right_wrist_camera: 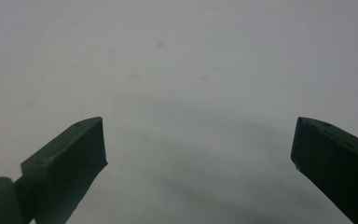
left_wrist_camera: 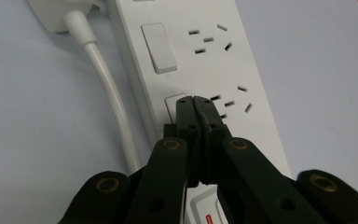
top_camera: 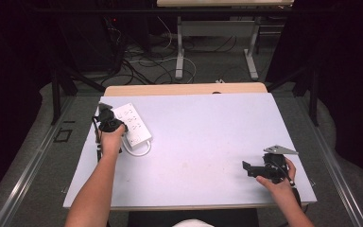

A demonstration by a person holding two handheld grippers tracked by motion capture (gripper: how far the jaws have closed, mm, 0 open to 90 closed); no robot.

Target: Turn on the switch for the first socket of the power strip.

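White power strip (top_camera: 131, 124) at the desk's (top_camera: 208, 142) far-left, long axis running diagonally toward near-right, left tool (left_wrist_camera: 196, 108) pinched closed, tips on a rocker switch (left_wrist_camera: 175, 100), right tool (right_wrist_camera: 199, 140) gaping wide over bare near-right surface.

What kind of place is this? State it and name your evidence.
Probably a lab or recording workspace, not a home: a bare white table inside a black metal frame, loose cables on the floor behind it, and a white power strip as the test piece.
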